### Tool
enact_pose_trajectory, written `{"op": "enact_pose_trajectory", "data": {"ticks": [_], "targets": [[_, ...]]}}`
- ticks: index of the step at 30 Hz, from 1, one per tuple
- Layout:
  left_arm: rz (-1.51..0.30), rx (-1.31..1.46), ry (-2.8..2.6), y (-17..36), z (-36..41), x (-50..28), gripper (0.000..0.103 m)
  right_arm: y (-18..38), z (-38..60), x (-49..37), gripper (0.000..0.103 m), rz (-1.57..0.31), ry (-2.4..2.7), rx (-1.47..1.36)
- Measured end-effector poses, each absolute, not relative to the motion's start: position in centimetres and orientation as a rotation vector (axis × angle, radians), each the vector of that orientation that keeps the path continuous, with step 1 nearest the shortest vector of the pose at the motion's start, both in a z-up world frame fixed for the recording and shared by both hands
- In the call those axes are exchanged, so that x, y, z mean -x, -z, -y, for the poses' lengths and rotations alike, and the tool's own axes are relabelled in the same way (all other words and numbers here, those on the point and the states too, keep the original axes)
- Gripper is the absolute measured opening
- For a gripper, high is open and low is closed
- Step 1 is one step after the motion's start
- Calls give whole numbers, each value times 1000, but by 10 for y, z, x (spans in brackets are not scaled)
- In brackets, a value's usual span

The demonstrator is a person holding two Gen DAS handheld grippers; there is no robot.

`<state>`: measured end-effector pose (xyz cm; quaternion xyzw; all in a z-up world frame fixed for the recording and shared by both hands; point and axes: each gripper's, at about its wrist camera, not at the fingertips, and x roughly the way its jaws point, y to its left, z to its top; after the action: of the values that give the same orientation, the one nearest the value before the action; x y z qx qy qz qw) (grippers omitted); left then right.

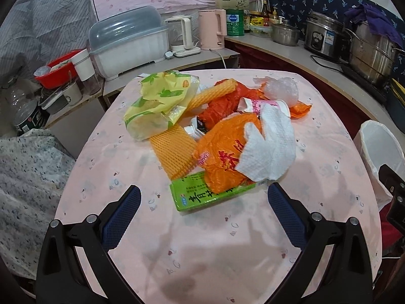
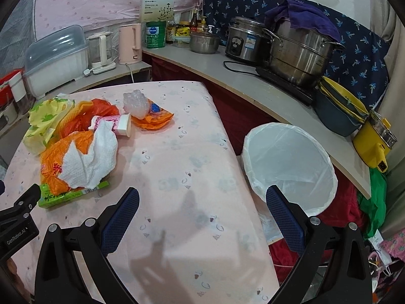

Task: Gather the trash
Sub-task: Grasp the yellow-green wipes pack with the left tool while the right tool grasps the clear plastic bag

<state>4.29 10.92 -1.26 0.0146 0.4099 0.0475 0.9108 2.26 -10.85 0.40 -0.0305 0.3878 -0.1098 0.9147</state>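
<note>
Both grippers, left gripper (image 1: 203, 202) and right gripper (image 2: 202, 202), gape wide, holding nothing; trash pile (image 1: 210, 126) sits mid-table, well left of the lined bin (image 2: 291, 162); that loose tissue (image 1: 268, 147) could slide off mid-carry.

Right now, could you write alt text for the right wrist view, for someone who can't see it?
An open gripper hovers over a pink table, holding nothing. A trash pile of tissue, orange bags and a green box lies at left; a white-lined bin stands beside the table at right.
</note>
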Motion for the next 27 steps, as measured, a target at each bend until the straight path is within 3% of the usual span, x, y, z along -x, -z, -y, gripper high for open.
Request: {"op": "enact_pose_trajectory", "data": {"ticks": [12, 27], "targets": [[-823, -1, -147, 8, -180, -104, 96, -8, 73, -117, 95, -758, 130, 45], [-841, 90, -152, 24, -225, -194, 95, 31, 44, -236, 77, -816, 73, 18]]}}
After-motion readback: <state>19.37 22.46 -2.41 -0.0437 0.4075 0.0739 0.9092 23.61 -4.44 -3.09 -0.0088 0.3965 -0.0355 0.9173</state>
